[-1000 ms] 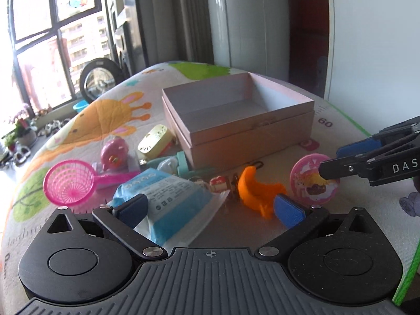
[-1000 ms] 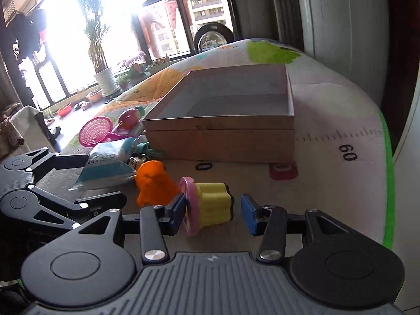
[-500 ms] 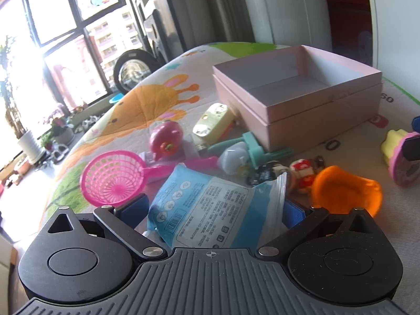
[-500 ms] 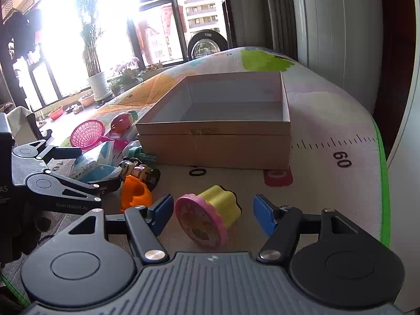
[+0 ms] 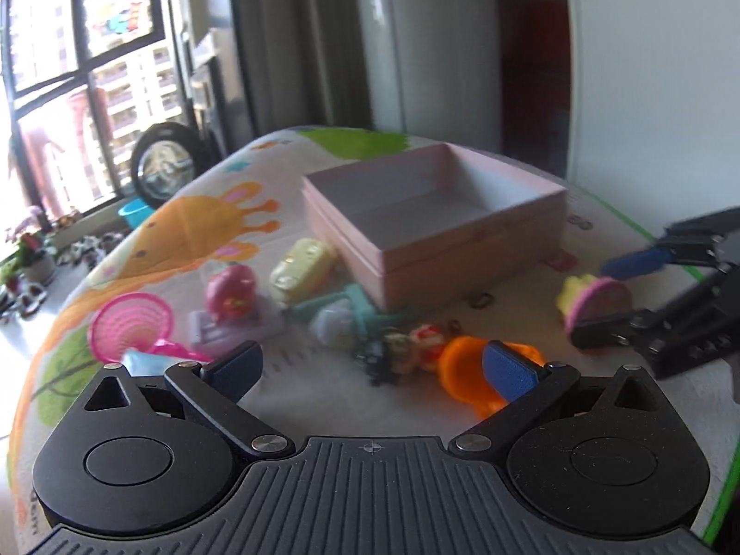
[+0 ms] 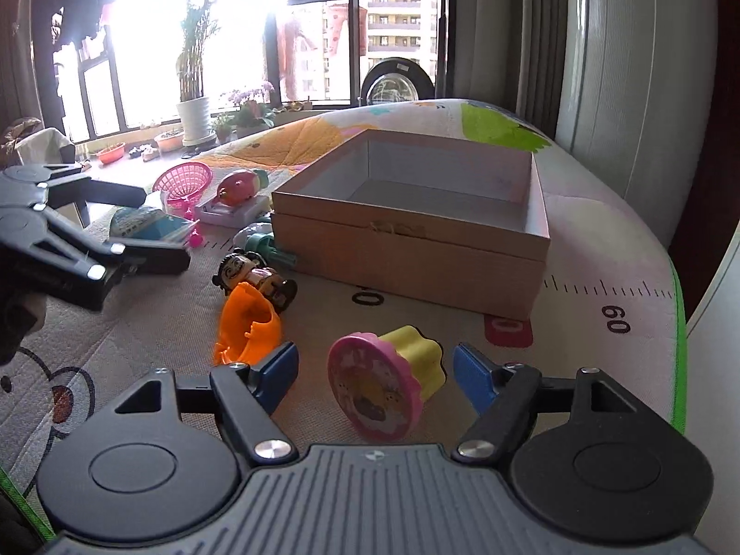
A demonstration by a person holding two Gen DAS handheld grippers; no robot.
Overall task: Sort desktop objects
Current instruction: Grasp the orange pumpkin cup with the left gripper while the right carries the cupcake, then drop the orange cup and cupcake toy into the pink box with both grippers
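Right tool [image 6: 374, 372] angled down, opening, pads clear of cupcake toy [image 6: 386, 386] between; left tool [image 5: 370, 365] apart.

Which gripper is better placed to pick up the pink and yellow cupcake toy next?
Right. The right gripper already straddles the cupcake toy, jaws opening and pads clear of it. The left gripper is open over bare mat beside the orange cup.

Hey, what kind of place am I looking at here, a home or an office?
Most likely a home, an apartment room. Small toys lie scattered on a cartoon-print play mat, potted plants stand by a big window, and apartment blocks show outside.
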